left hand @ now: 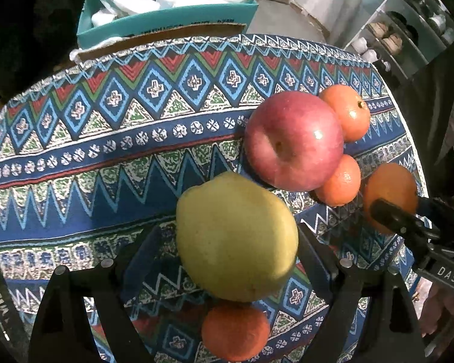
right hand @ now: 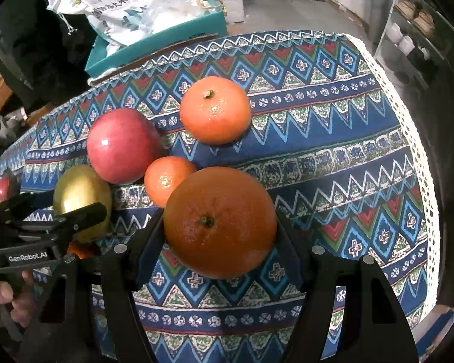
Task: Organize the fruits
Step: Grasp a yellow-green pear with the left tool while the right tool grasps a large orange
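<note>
over the patterned cloth (right hand: pixel 333 157), "genrobot.ai" left gripper (left hand: pixel 237 243) jaws hold pear (left hand: pixel 236 236), right gripper (right hand: pixel 219 230) jaws orange (right hand: pixel 219 222).

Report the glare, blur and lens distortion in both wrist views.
Left wrist view: a small glare spot on the red apple, the yellow pear slightly soft, the tablecloth edge bowed by the fisheye. Right wrist view: glints on the red apple and mandarins, the large orange sharp, black corners.

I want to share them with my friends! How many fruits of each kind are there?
Pear: 1
Apple: 1
Big orange: 1
Small tangerines: 3
Total: 6
</note>
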Motion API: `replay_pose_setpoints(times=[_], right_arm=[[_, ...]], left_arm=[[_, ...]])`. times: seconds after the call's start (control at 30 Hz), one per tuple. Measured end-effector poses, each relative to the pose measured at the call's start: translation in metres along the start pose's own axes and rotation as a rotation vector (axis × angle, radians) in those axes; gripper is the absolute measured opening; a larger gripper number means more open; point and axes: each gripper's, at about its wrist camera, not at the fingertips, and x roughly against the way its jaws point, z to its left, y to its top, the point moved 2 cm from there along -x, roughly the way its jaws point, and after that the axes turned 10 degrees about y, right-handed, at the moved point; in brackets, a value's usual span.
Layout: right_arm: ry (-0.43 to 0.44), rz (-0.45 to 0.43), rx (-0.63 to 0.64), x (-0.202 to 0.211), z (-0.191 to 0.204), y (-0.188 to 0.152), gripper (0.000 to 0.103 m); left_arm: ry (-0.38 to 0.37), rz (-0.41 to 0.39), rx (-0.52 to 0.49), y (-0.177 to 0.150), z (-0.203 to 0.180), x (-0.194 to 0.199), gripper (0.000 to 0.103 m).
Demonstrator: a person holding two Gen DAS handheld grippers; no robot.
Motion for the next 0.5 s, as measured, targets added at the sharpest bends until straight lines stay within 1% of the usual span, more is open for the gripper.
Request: replay_pose_setpoints(times=[0.13, 0.17, 0.2, 0.3, 0.43, 0.5], right_arm=[[-0.009, 0.008, 0.018, -0.003, 0.003, -0.001, 0.069], [-0.010, 0.009, 0.022, -0.004, 0.003, -0.001, 0.069], [-0.012, 0.011, 0.025, -0.004, 0.004, -0.002, 0.069], [-0.015, 0.016, 0.033, -0.005, 0.005, -0.003, 0.069], [-0.018, 0.014, 0.039, -0.005, 0.006, -0.003, 0.069], [-0.017, 0.010, 0.042, -0.005, 0.006, -0.003, 0.069]], left_arm=[[-0.020, -0.003, -0.008, -0.002, -0.002, -0.004, 0.085], [-0.025, -0.009, -0.022, -0.001, -0.003, -0.004, 0.078], [-0.039, -0.009, -0.038, -0.001, -0.006, -0.003, 0.075], [-0.008, -0.020, -0.070, -0.003, -0.012, -0.002, 0.075], [0.020, -0.043, -0.081, -0.005, -0.016, 0.000, 0.074], [0.045, -0.054, -0.094, -0.007, -0.016, 0.002, 0.074]])
